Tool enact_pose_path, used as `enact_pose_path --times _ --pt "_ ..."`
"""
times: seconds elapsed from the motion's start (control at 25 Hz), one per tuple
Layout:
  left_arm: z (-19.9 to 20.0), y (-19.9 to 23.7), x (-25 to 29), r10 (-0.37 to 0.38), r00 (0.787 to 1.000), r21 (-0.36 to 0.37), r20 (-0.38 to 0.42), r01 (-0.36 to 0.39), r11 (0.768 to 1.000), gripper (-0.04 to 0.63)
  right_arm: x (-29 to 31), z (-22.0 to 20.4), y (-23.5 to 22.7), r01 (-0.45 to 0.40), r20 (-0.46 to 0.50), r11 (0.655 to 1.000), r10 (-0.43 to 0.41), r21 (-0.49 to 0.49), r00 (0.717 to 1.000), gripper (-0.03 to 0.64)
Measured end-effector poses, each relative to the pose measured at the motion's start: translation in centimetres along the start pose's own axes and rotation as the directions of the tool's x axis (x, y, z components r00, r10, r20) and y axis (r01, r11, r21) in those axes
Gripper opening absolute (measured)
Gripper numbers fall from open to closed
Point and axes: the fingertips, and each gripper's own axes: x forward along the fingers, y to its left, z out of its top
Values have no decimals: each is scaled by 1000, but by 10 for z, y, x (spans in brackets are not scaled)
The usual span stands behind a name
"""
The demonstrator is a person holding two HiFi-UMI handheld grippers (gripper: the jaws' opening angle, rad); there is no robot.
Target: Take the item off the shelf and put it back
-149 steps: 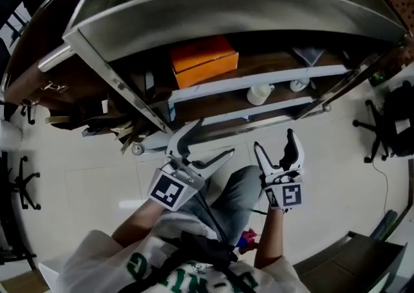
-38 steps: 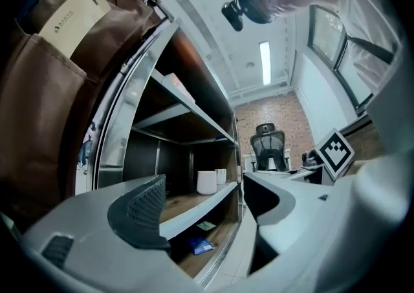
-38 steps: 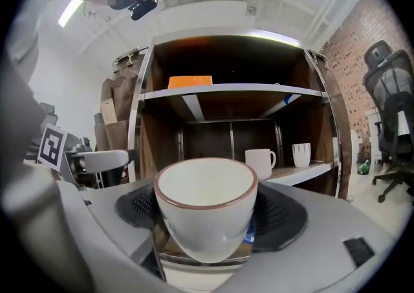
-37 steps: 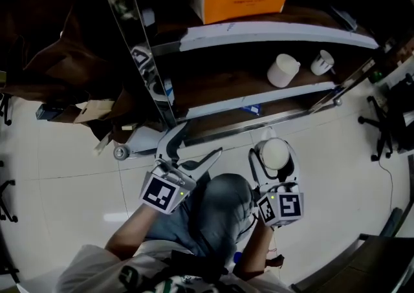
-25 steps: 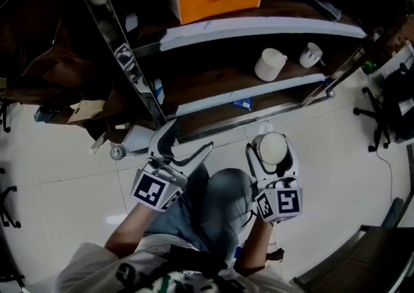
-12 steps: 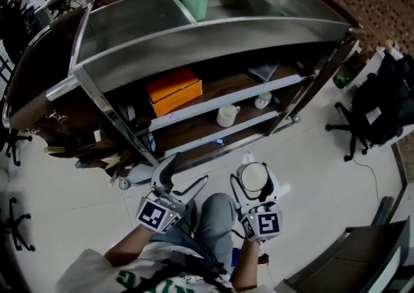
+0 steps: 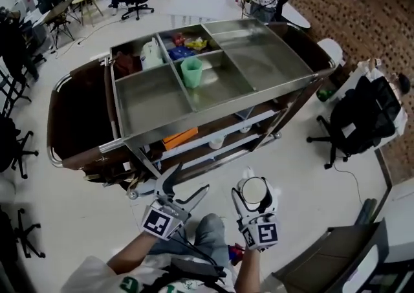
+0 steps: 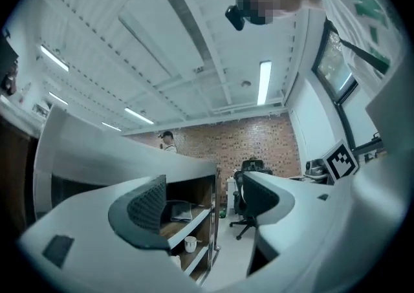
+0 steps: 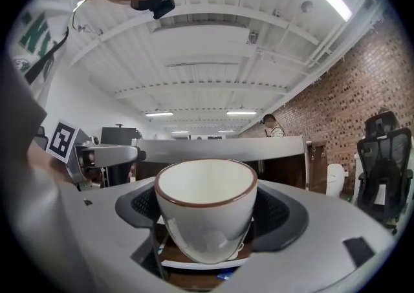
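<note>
White cup (image 9: 206, 211) with brown rim: upright, mouth up, nothing visible inside. It is clamped in the right gripper (image 7: 253, 185), with one dark ribbed pad pressed against each side. The cup is off the shelves, held over the pale floor (image 7: 304, 175) in front of the near long edge of the steel cart (image 7: 213, 109) and clear of it. The left gripper (image 7: 192, 178) is level with the right one, just beside it; its jaws stand wide apart with nothing between them. Through that gap the left gripper view shows the cart's wooden shelves (image 8: 191, 219), with a small white mug (image 8: 189, 243) on the lower one. The cart top is a tray split into compartments. A green cup (image 7: 191, 72) stands in the middle compartment against the divider, and the far-left compartments hold mixed small items. An orange box (image 7: 180, 138) sits on the upper shelf toward the left end. An office chair (image 7: 359, 117) draped in black stands beyond the cart's right end.
</note>
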Motion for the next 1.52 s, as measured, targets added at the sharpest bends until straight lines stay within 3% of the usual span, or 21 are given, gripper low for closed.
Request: enact_pose_path --times 0.12,0.28,0.4,0.52,0.72,0.84,1.0,1.12,1.24,1.52 --pt "58 -3 -3 -18 1000 2 -10 18 1000 367 -1 60 19 1 10 1000 -1 10 1000 422" --pt "120 6 -18 13 1000 -18 -8 -13 1000 365 -4 122 43 -15 8 1000 15 7 1000 422" --pt "149 17 -28 39 999 3 11 -39 999 365 -4 148 58 -43 35 999 43 -15 998 422" --pt "157 24 -32 53 998 50 33 -55 997 365 -1 147 61 -52 39 998 54 -30 998 422" --pt "151 18 -25 66 998 25 0 -66 998 365 3 102 43 -32 -6 996 32 -79 999 423" --pt "145 19 -20 77 997 13 5 -77 997 365 8 49 29 -32 -94 999 29 -29 995 422" --pt "128 24 -17 104 995 66 3 -104 992 365 29 -14 -7 7 -156 998 4 68 988 422" --pt "128 24 -12 135 991 62 -14 -133 989 365 59 -41 -26 14 -164 999 -8 31 986 423" --pt "125 30 -9 188 982 89 -17 -186 978 365 97 -54 -43 -12 -146 999 18 42 989 423" --pt "129 42 -16 338 940 68 -44 -335 940 365 188 -100 -59 -91 -196 995 96 33 976 422"
